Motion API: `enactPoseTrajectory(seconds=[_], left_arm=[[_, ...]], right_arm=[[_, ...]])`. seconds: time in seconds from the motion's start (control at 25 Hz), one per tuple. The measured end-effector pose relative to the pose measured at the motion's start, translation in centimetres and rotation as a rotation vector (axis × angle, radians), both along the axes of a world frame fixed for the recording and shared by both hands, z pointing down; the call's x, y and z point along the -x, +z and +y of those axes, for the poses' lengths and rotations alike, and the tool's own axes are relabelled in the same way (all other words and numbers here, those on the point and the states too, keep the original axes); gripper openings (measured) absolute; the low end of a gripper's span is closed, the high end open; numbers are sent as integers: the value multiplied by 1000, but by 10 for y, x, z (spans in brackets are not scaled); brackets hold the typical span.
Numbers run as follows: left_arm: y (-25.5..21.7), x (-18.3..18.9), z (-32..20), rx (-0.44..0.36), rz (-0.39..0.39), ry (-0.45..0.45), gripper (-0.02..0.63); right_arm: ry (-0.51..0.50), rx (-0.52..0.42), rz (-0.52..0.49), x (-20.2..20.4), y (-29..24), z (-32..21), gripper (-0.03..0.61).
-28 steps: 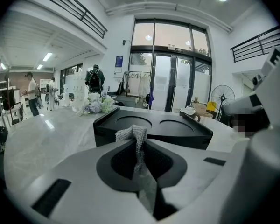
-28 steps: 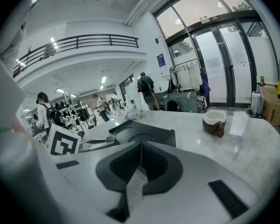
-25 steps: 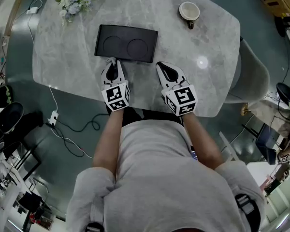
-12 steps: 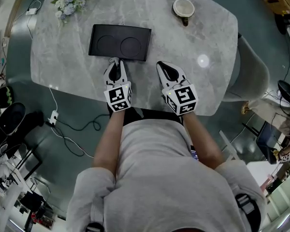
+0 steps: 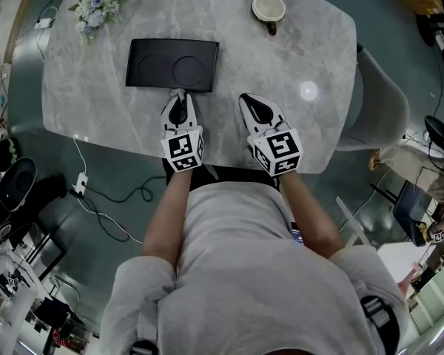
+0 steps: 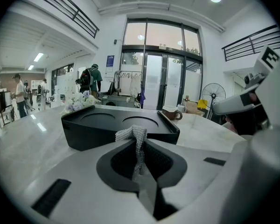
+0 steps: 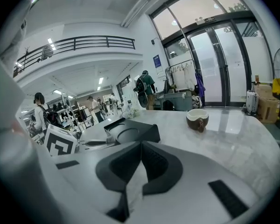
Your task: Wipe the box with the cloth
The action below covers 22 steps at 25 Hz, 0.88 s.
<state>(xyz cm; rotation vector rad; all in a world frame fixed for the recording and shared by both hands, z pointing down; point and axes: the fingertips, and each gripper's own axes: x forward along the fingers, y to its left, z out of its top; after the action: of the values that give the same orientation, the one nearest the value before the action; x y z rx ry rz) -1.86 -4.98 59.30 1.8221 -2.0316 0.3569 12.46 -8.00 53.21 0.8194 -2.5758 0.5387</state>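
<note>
A flat black box [image 5: 172,63] with two round recesses lies on the grey marble table [image 5: 303,58]. My left gripper [image 5: 179,96] is at the box's near long edge, right of its middle, shut on a small grey knitted cloth [image 6: 133,134]. The cloth pokes out of the jaw tips right in front of the box's near wall [image 6: 116,132]; I cannot tell whether they touch. My right gripper [image 5: 246,100] hovers over bare table to the right of the box, shut with nothing in it. The right gripper view shows the box [image 7: 130,130] ahead to the left.
A brown and white cup [image 5: 268,9] stands at the table's far right. A bunch of pale flowers [image 5: 92,7] lies at the far left corner. A grey chair [image 5: 381,102] stands by the table's right edge. Cables trail across the floor [image 5: 96,198] on the left.
My left gripper has slid to the right along the box's near edge with the cloth in it. The right gripper has drifted the same way over the table.
</note>
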Motion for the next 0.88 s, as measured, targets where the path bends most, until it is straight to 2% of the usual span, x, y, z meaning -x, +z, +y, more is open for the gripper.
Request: enactPoseTrajectory(seconds=[0.32, 0.88], left_arm=[[-1, -26, -1, 0, 16, 25, 49], [4, -53, -7, 17, 25, 93, 49]], right_arm=[[19, -1, 6, -22, -1, 0, 28], [54, 15, -2, -35, 7, -8, 28]])
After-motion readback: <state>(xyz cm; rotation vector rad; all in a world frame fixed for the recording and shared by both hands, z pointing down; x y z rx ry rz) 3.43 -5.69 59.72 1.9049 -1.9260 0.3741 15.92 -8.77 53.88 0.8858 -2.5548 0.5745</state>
